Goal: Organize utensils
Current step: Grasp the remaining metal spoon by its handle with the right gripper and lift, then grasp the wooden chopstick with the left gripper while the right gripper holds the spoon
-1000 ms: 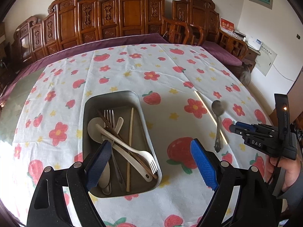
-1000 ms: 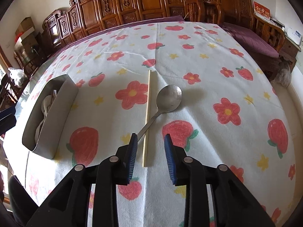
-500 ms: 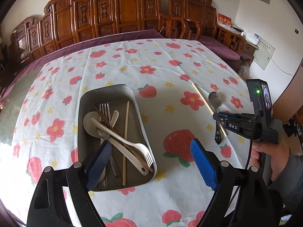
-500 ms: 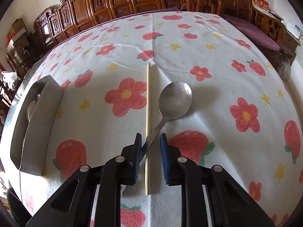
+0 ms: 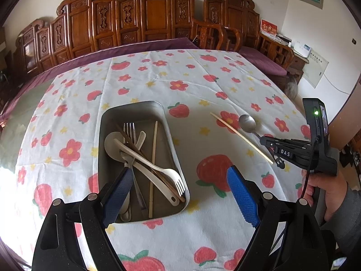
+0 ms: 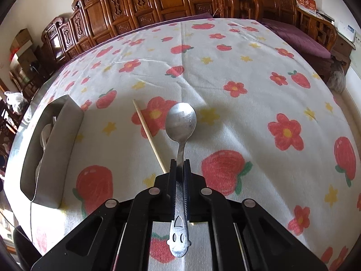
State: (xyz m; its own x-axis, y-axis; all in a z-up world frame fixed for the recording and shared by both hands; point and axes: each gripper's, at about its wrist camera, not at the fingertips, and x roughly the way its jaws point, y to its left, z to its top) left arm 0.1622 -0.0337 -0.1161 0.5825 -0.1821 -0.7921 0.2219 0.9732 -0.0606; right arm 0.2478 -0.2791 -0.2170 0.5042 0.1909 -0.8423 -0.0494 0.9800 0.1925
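Observation:
A metal spoon (image 6: 180, 123) with a smiley-face handle end points away from me, and my right gripper (image 6: 179, 161) is shut on its handle. The bowl sticks out ahead of the pads over the strawberry tablecloth. I cannot tell whether it touches the cloth. A pale wooden chopstick (image 6: 149, 135) lies on the cloth just left of the spoon. The left wrist view shows the spoon (image 5: 247, 123), the chopstick (image 5: 241, 136) and the right gripper (image 5: 265, 140) at the right. My left gripper (image 5: 179, 174) hangs open over the near right corner of the metal tray (image 5: 133, 103).
The tray holds a metal fork, pale plastic utensils and chopsticks. In the right wrist view the tray (image 6: 56, 153) stands at the left. A person's hand (image 5: 325, 187) holds the right gripper. Carved wooden chairs line the far side of the table.
My right gripper came down around the spoon handle and shut on it. The spoon has swung into line with the fingers. My left gripper stayed open over the tray.

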